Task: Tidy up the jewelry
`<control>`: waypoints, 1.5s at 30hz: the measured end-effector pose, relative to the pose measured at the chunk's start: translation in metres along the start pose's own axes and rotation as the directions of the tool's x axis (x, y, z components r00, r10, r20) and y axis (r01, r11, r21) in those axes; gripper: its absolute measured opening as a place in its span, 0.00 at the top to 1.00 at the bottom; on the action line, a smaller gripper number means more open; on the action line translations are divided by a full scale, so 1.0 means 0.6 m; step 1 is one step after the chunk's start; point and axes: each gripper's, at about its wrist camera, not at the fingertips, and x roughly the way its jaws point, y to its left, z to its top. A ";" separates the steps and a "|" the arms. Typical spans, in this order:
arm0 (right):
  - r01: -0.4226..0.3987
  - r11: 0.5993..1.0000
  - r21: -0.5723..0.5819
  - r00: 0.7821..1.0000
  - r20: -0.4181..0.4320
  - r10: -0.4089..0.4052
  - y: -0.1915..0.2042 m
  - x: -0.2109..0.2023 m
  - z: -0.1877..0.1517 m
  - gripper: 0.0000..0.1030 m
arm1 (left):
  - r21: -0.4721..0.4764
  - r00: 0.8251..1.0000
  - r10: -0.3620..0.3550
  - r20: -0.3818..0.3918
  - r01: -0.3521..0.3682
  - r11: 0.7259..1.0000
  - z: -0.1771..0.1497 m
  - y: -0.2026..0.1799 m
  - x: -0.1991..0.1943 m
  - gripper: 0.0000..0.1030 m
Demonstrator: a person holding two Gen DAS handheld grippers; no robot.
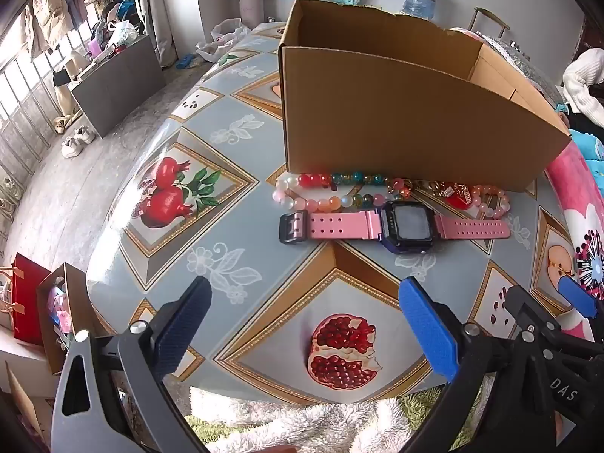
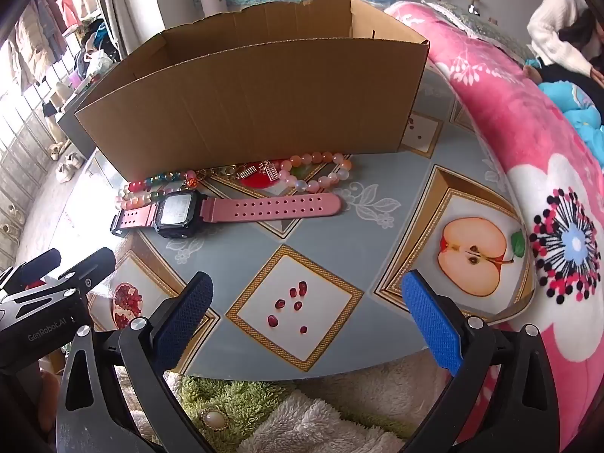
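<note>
Pink perforated rubber straps flank the dark square case of a digital wristwatch point(image 1: 392, 226), which lies flat and fully extended on the glossy fruit-printed surface point(image 1: 234, 204), just in front of an open brown corrugated cardboard box point(image 1: 396, 113). Between watch and box lies a strand of round glass beads in pink, white, red, teal and amber point(image 1: 332, 190), doubled into two rows and touching the box's front wall. Beside it, toward the right, sit a gold-toned chain with a red charm point(image 1: 455, 192) and a closed loop of smooth peach-pink beads point(image 1: 490, 200); the chain overlaps that loop.

The surface is a slick vinyl cover patterned with grey diamonds, gold borders and pictures of pomegranates and a halved apple. A pink floral fleece blanket point(image 2: 528, 151) borders its right side, and fluffy white and green fabric point(image 2: 302, 415) lies at the near edge.

The left tool point(image 1: 305, 309) hangs low over the near edge, its textured blue pads spread wide and holding nothing. The right tool point(image 2: 307, 302) sits alongside at similar height, likewise spread wide and unloaded, pointed toward the box. Both are well apart from the jewelry.
</note>
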 end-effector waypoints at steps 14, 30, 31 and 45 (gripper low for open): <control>0.000 1.000 0.001 1.000 -0.002 0.000 0.000 0.000 0.000 0.06 | -0.001 1.000 -0.004 0.002 0.004 1.000 0.000 0.000 0.000 0.05; 0.002 1.000 0.002 1.000 0.004 -0.002 -0.004 -0.002 0.001 0.06 | 0.007 1.000 -0.018 0.002 0.018 1.000 0.001 -0.005 -0.002 0.05; 0.002 1.000 0.002 1.000 0.004 -0.002 -0.004 -0.003 0.001 0.06 | 0.007 1.000 -0.017 0.001 0.017 1.000 0.001 -0.005 -0.002 0.05; 0.001 1.000 0.002 1.000 0.004 -0.001 -0.005 -0.002 0.001 0.06 | 0.000 1.000 -0.013 -0.005 0.013 1.000 -0.002 0.001 0.002 0.05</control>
